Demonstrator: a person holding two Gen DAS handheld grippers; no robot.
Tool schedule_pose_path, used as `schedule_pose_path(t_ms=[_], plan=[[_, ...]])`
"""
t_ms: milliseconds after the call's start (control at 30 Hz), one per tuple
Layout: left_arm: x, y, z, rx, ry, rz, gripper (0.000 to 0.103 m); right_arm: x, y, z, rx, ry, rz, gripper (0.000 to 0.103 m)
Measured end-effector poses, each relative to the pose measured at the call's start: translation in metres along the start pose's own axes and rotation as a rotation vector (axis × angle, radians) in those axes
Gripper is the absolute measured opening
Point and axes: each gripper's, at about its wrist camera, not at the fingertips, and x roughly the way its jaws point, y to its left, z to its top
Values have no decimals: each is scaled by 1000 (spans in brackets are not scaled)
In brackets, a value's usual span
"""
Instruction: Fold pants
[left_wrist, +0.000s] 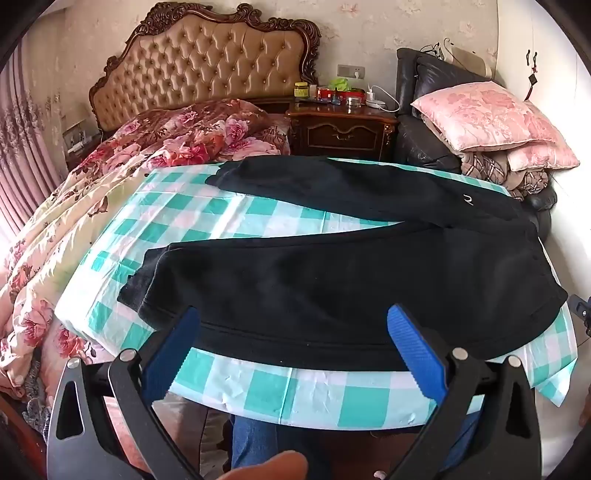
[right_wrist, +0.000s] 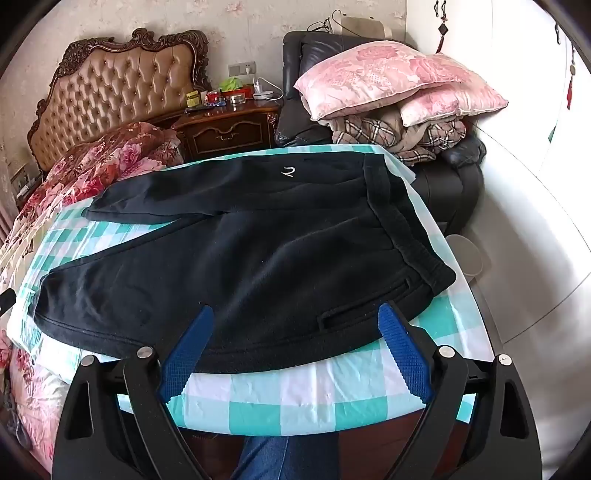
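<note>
We see a pair of black pants (right_wrist: 236, 258) lying flat on a table covered with a teal-and-white checked cloth (right_wrist: 295, 395). The fabric looks soft and fleecy. The two legs are spread apart in a V toward the left, the far leg (left_wrist: 332, 184) angled away from the near one (left_wrist: 295, 280). The thick elastic waistband (right_wrist: 402, 229) runs along the right end, a small white logo (right_wrist: 287, 172) marks the far hip, and a slit pocket (right_wrist: 354, 317) shows near the front edge.

Our left gripper (left_wrist: 293, 325) hangs over the near leg's front hem, jaws spread wide with nothing pinched; whether the blue pads (left_wrist: 413, 354) brush the cloth we cannot quite tell. Our right gripper (right_wrist: 295, 321) is likewise spread over the hip by the pocket, holding nothing.

Beyond the table stand a bed with a floral quilt (left_wrist: 110, 192), a wooden nightstand (left_wrist: 340, 129) and pink pillows (right_wrist: 388, 81) piled on a dark armchair.
</note>
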Motion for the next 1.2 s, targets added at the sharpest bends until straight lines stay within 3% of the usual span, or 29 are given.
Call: schedule_pose_path(t_ms=[1200], plan=[[0,2,-1,0,0,3,102,-1,0,-2,5,3,1,88]])
